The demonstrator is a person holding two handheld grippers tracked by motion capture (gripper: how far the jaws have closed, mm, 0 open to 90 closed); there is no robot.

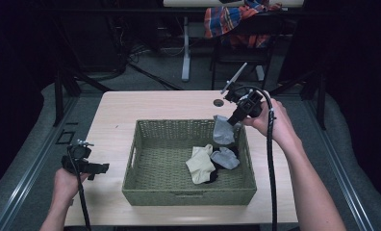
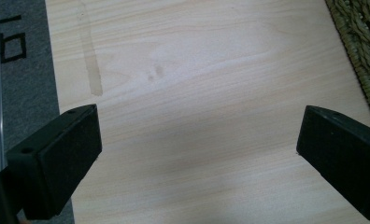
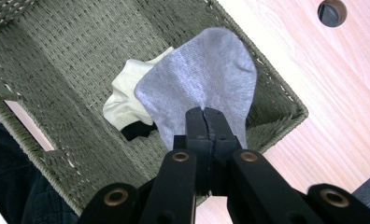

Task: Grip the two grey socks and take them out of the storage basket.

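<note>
One grey sock [image 1: 222, 130] is already out of the pile: it hangs from the right claw [image 1: 233, 120], just above the far right corner of the woven basket [image 1: 145, 190], and it does not touch the basket floor as far as I can see. In the right gripper view the two black jaws are pressed together on the edge of this sock [image 3: 206, 79], with no gap between them. I judge the work as taking socks out of the basket, and it seems to be at an early stage. Inside the basket lie a cream sock [image 1: 200, 163], a second grey sock [image 1: 225, 158] and something black [image 1: 211, 177] partly hidden under them. No sock lies on the wooden surface [image 1: 116, 115] yet.

The right hand [image 1: 270, 120] is raised over the far right corner, with the claw pointing down and toward the basket. The left hand [image 1: 66, 183] rests low on the surface, to the left of the basket. The left claw [image 1: 99, 168] stands wide open with nothing between its jaws, only bare wood below.
</note>
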